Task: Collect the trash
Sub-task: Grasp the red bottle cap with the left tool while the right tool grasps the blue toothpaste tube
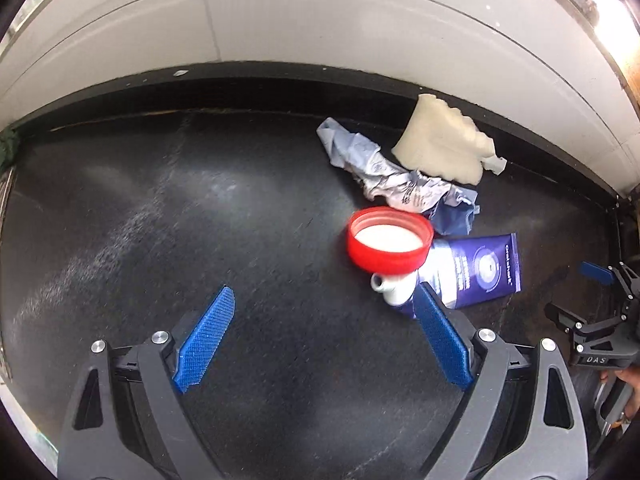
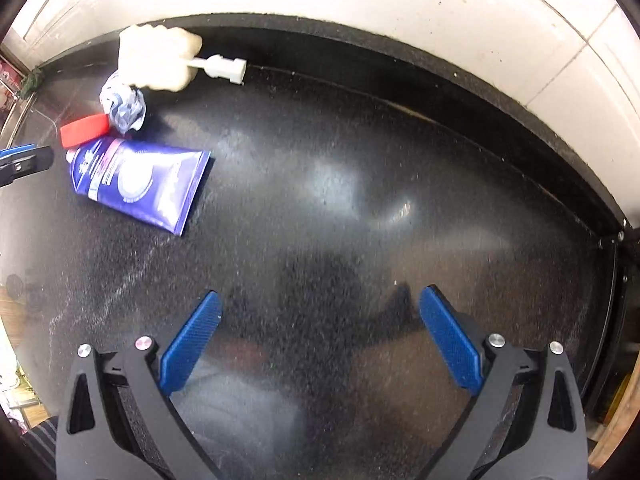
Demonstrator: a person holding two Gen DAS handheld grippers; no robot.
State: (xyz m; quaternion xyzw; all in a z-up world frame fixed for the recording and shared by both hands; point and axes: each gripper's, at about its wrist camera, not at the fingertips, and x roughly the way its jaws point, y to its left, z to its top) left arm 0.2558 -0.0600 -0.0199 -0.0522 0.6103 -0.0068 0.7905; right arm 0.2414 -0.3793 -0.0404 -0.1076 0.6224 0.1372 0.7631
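Your left gripper point(image 1: 324, 308) spread wide, empty; right gripper point(image 2: 320, 312) likewise. Centre-right of left view: red cap point(image 1: 390, 240) overlapping blue tube point(image 1: 480, 272), crumpled wrapper point(image 1: 396, 176), cream sponge point(image 1: 444, 140) behind.

The counter point(image 2: 320, 184) is glossy, speckled black stone. The red cap point(image 1: 389, 241) and blue tube point(image 2: 140, 184) look like smooth plastic. The wrapper point(image 1: 384, 178) is crumpled paper.

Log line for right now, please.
left gripper: open, near red lid | right gripper: open, empty | tube, crumpled wrapper, sponge: on counter
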